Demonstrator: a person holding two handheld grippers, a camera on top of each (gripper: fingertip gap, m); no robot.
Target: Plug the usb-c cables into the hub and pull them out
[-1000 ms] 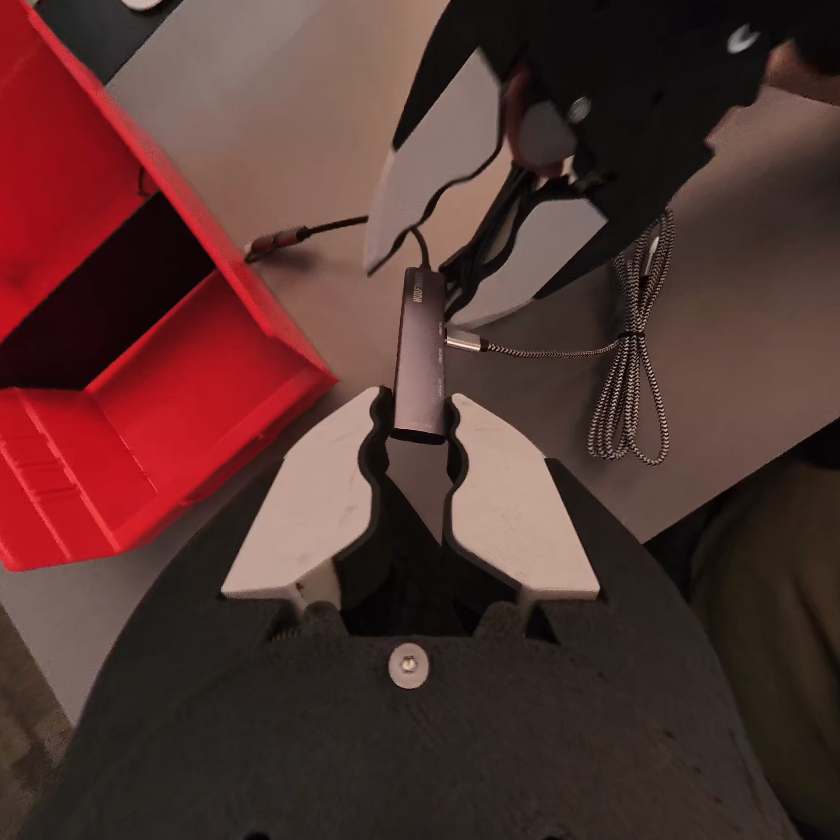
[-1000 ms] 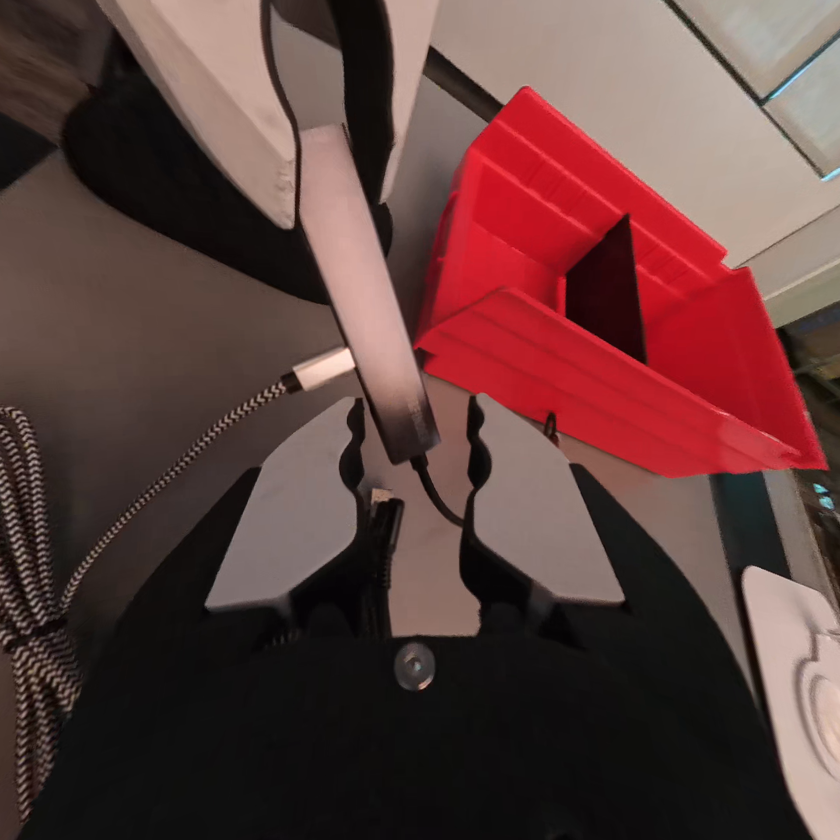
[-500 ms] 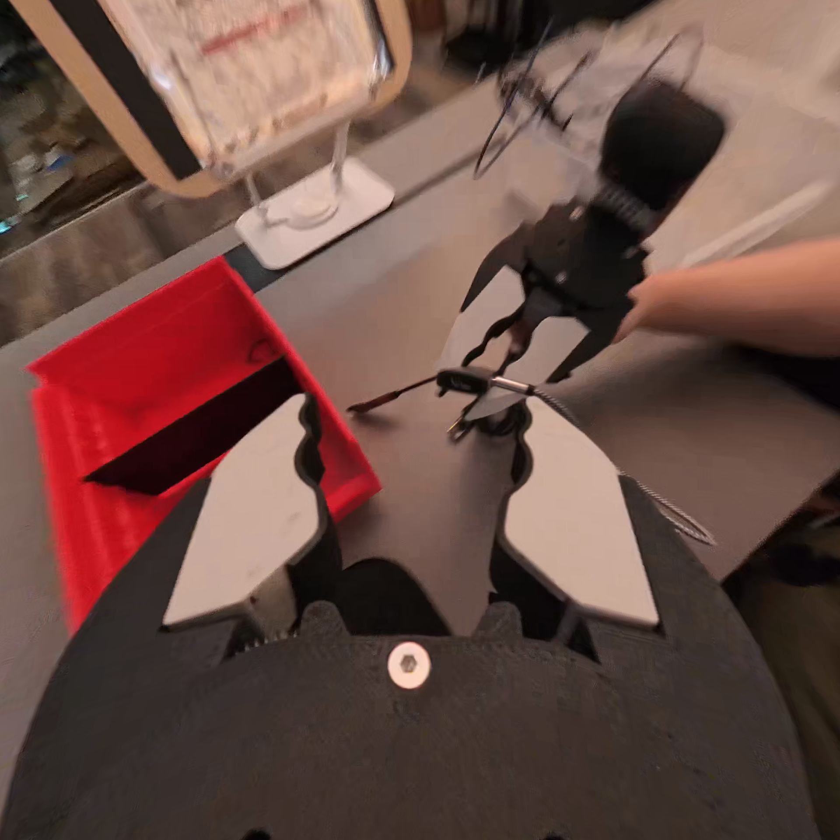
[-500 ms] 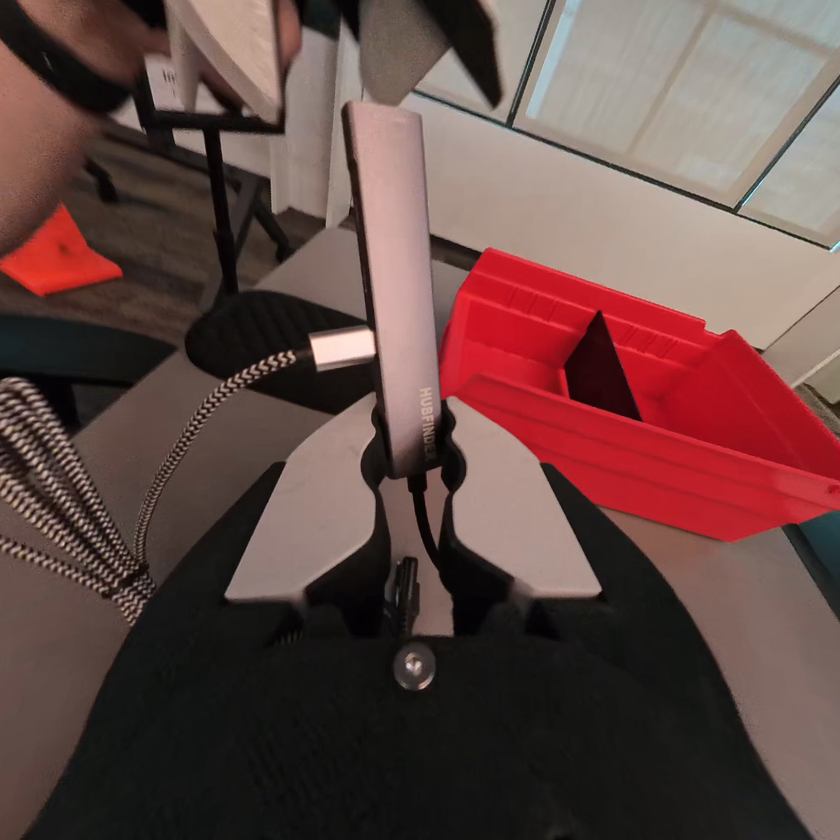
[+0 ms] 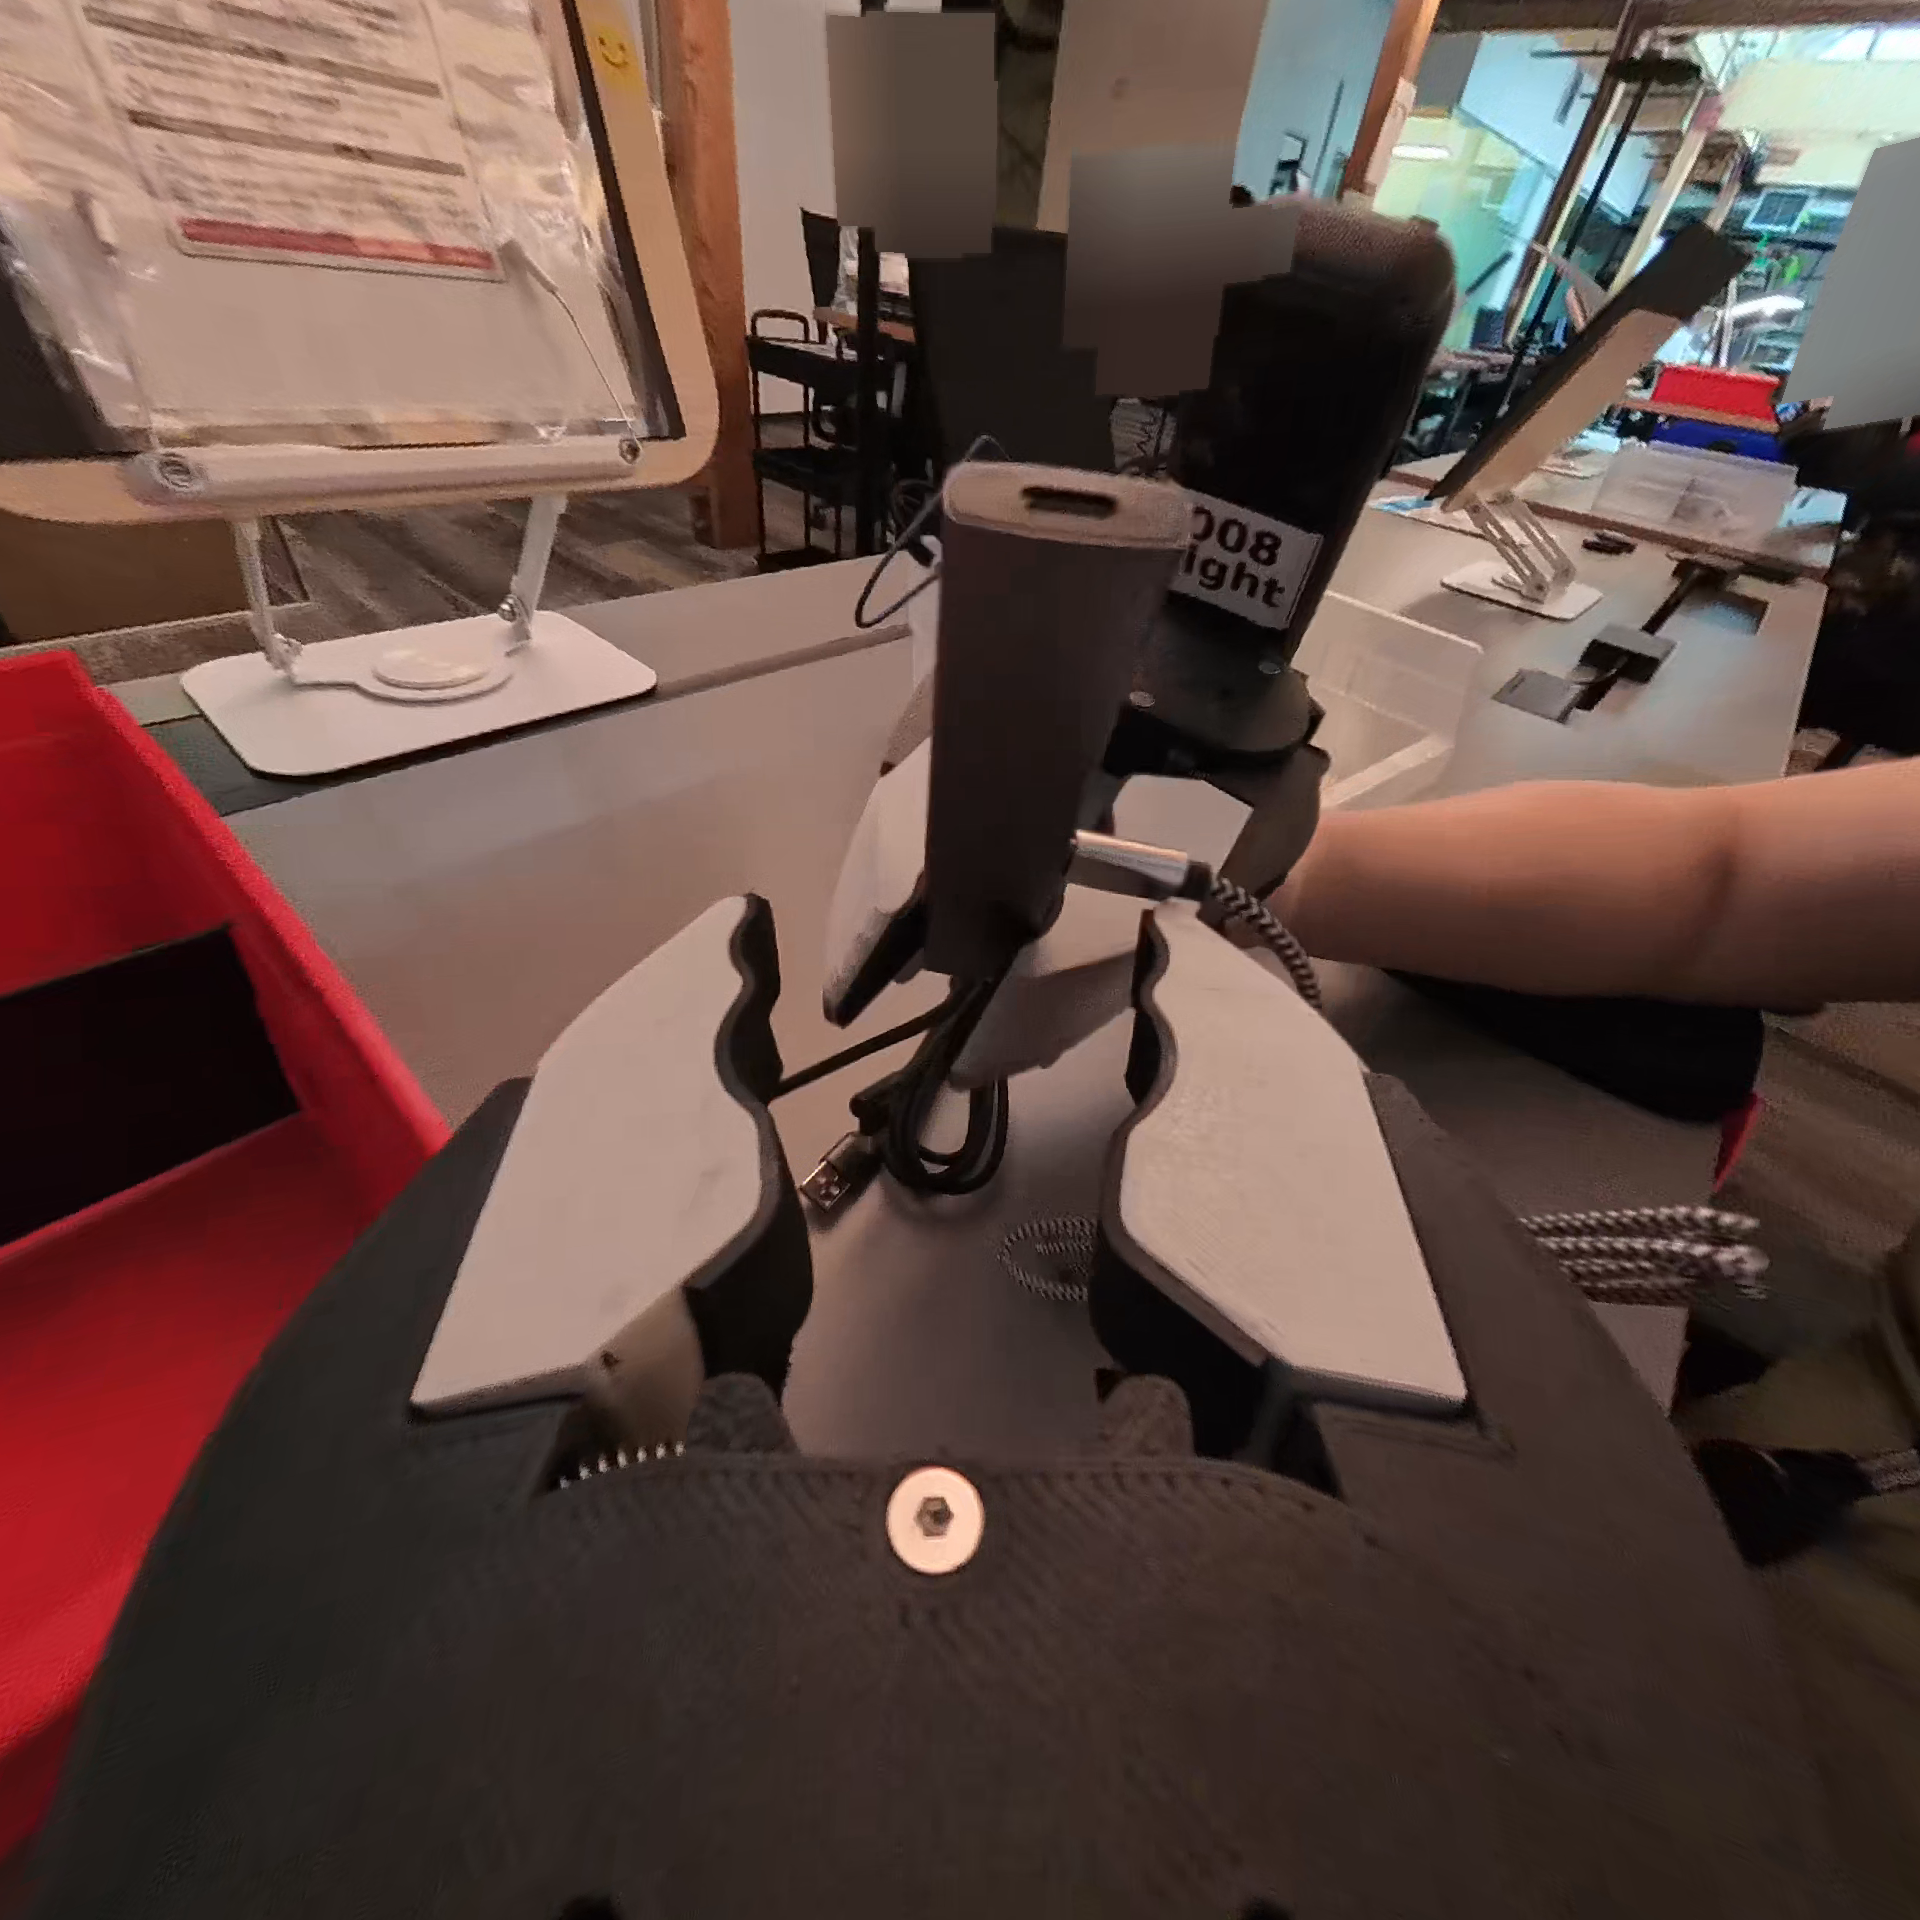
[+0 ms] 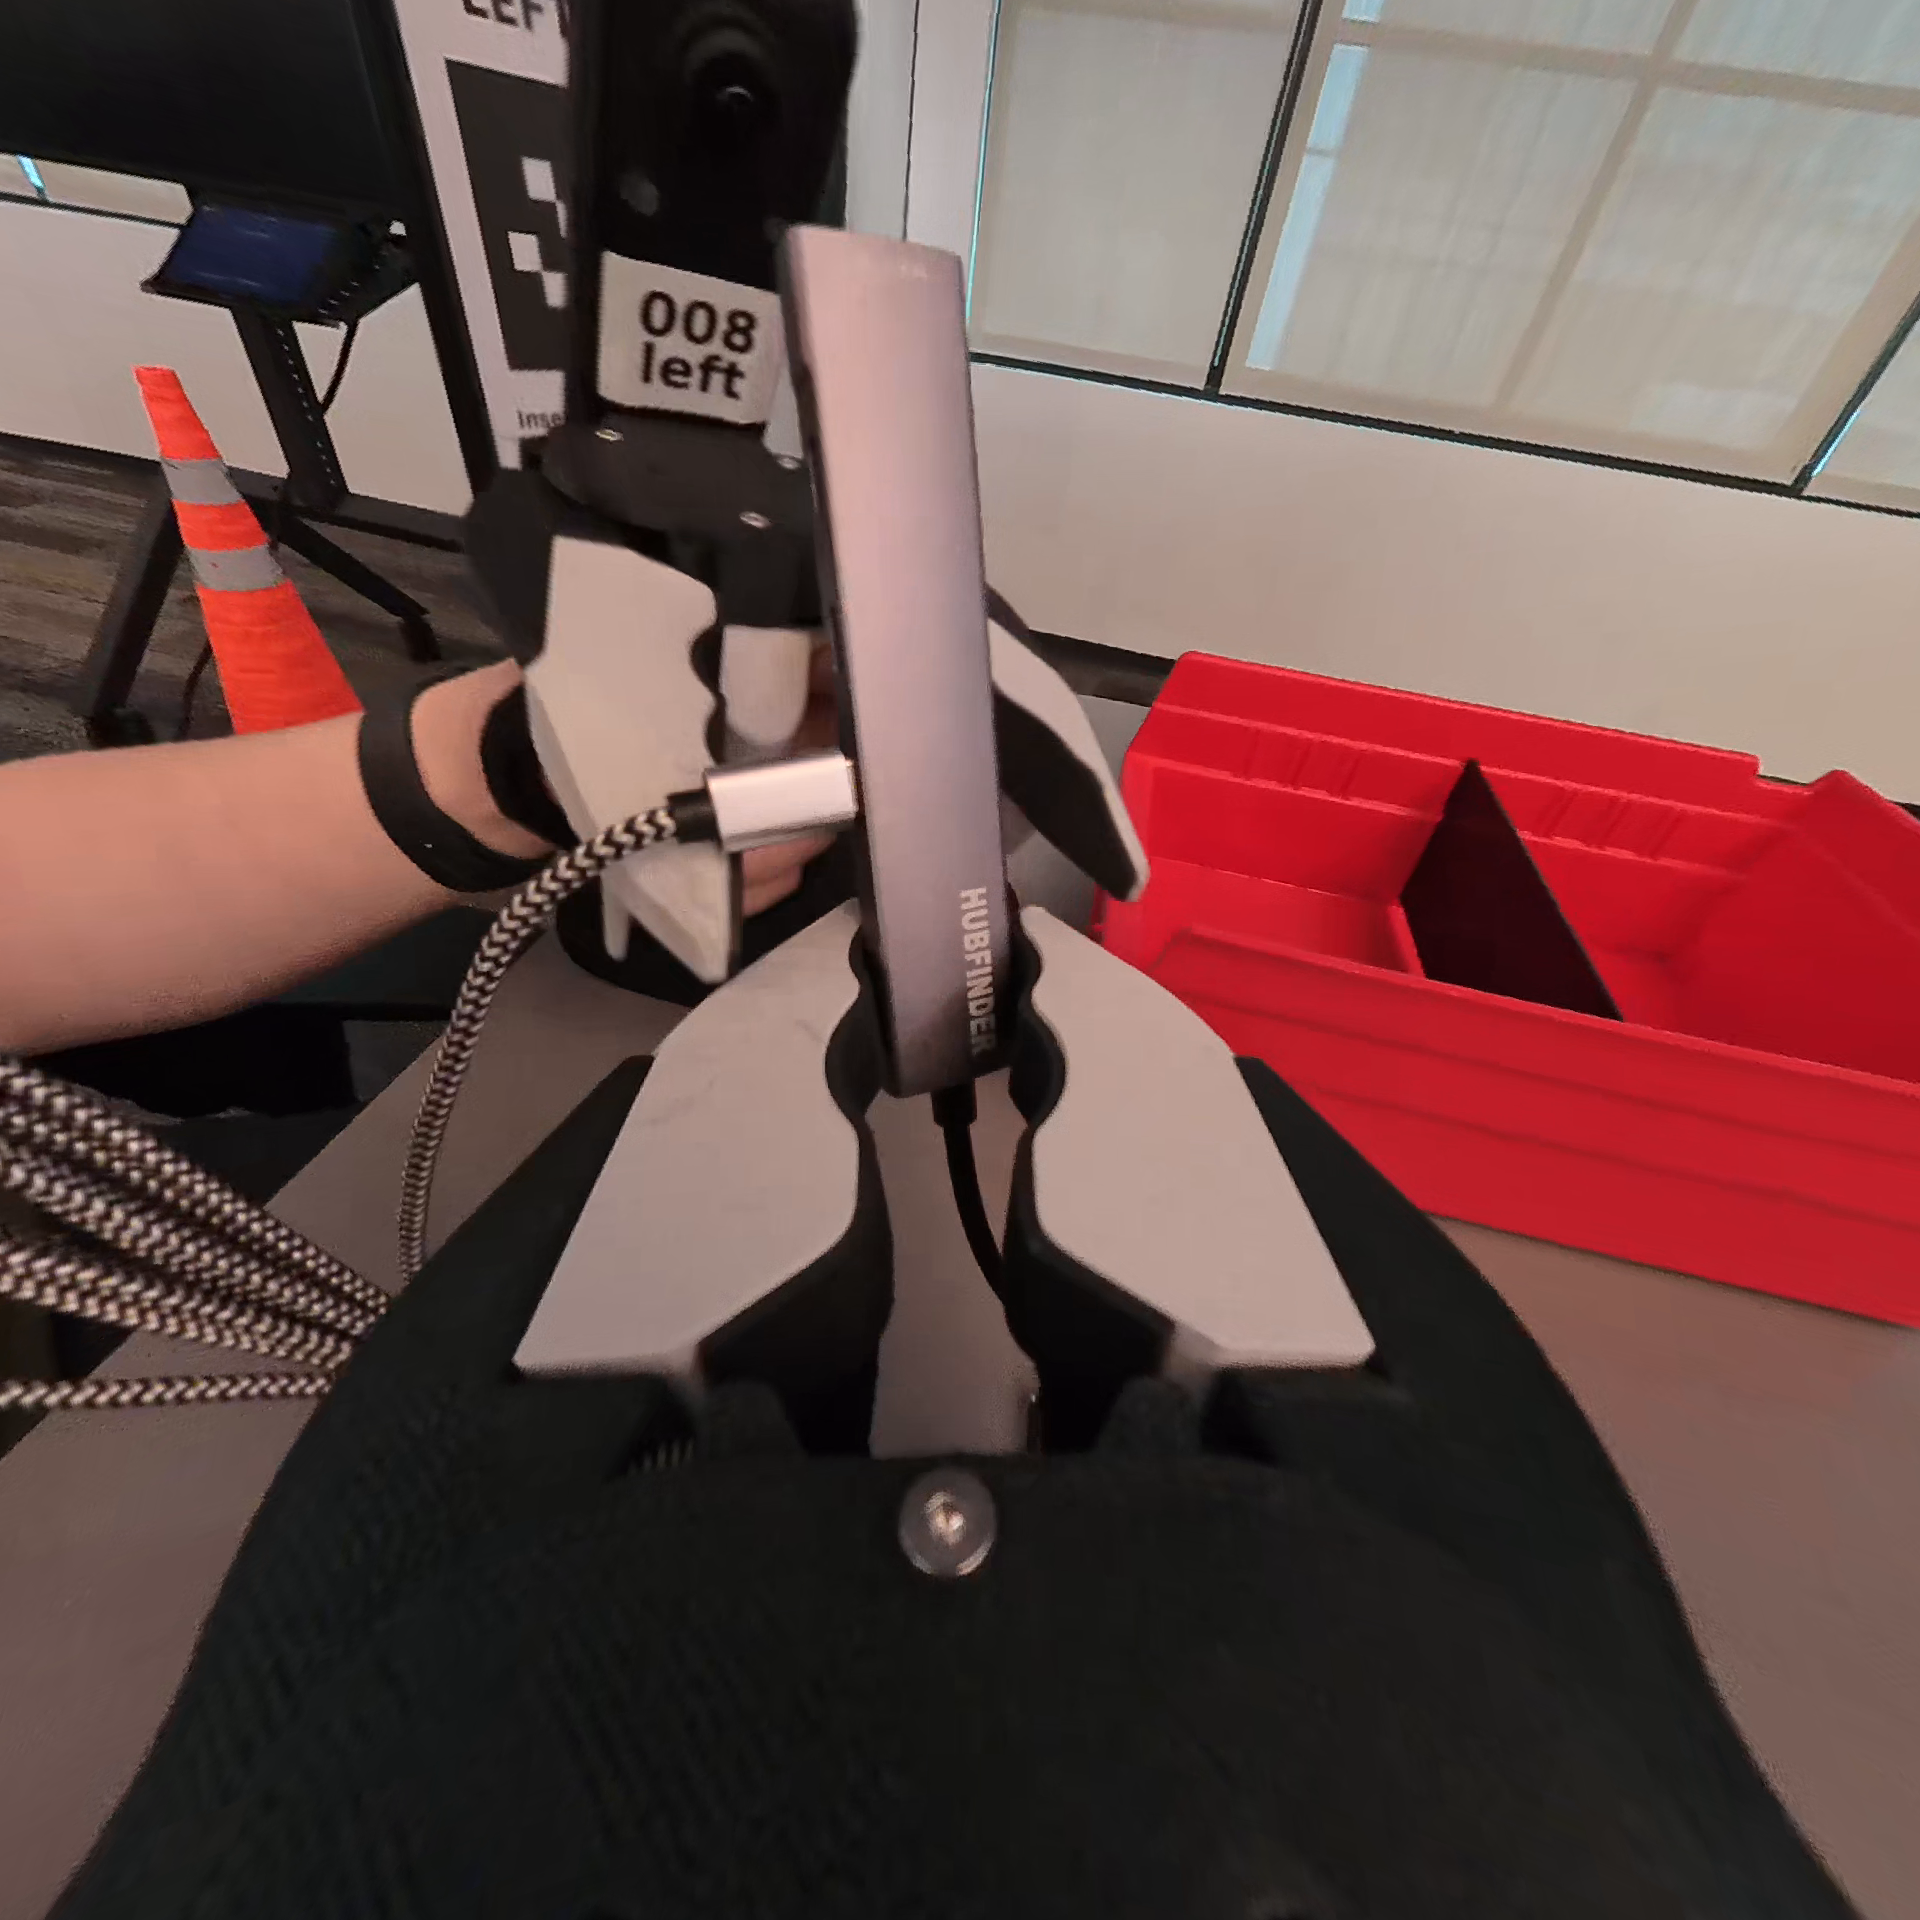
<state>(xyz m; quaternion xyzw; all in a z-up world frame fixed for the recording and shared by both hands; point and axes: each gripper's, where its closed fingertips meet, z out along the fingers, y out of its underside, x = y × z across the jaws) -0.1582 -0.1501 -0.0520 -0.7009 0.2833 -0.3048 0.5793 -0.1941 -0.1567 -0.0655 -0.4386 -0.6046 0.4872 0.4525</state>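
The right gripper (image 6: 940,1023) has its fingers closed on the lower end of the hub (image 6: 904,665), holding the slim grey bar upright at the centre of the right wrist view. A braided cable (image 6: 468,997) runs in from the lower left, its silver plug (image 6: 779,805) seated in the hub's side. The left gripper (image 5: 951,971) stands wide open and empty, low in its own frame, just short of the hub. A red bin (image 6: 1538,935) sits on the bench (image 6: 1662,1455) at right. The hub looks light, rigid and smooth, so it could twist in the pinch. The plug's metal shell seems the sound place to grip, since the soft braid would merely flex.
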